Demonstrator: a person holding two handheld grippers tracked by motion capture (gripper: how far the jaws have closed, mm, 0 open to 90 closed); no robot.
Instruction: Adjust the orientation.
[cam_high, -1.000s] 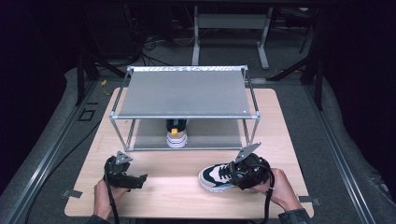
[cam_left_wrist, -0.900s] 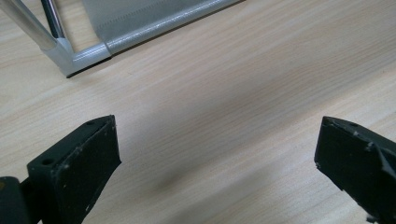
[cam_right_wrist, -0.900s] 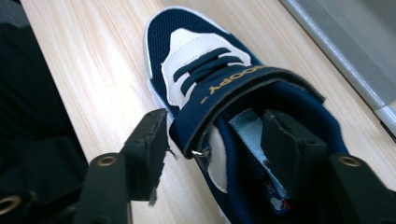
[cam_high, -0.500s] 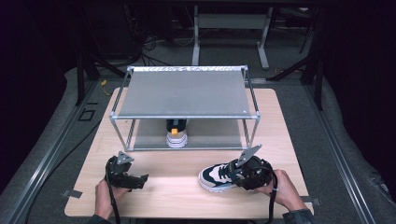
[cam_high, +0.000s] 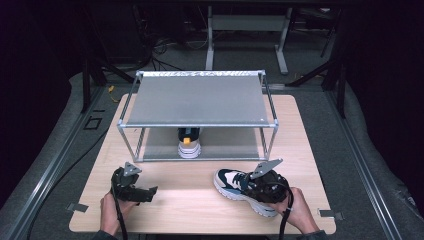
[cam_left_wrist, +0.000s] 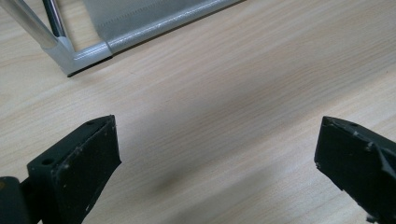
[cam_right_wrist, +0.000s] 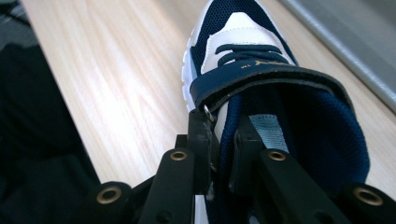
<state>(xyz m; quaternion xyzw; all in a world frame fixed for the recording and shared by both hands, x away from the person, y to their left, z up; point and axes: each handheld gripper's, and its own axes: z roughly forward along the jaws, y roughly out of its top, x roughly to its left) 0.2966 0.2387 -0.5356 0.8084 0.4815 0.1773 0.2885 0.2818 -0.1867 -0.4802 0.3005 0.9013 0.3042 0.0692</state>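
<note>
A navy and white sneaker (cam_high: 231, 181) lies on the wooden table (cam_high: 190, 210) at the front right, toe pointing left. My right gripper (cam_high: 265, 188) sits over its heel end. In the right gripper view the jaws have just been closing and now pinch the sneaker's (cam_right_wrist: 243, 28) side wall by the strap ring, so the right gripper (cam_right_wrist: 223, 127) is shut on it. My left gripper (cam_high: 146, 193) rests low over the front left of the table, wide open (cam_left_wrist: 217, 144) with bare wood between its jaws.
A two-level metal rack (cam_high: 200, 102) stands mid-table, with a second shoe (cam_high: 189, 146) with orange trim on its lower shelf. One rack foot (cam_left_wrist: 88, 53) shows in the left gripper view. Dark floor and frame legs surround the table.
The right hand has edged slightly to the right at the sneaker's heel. The sneaker and the left gripper have stayed where they were.
</note>
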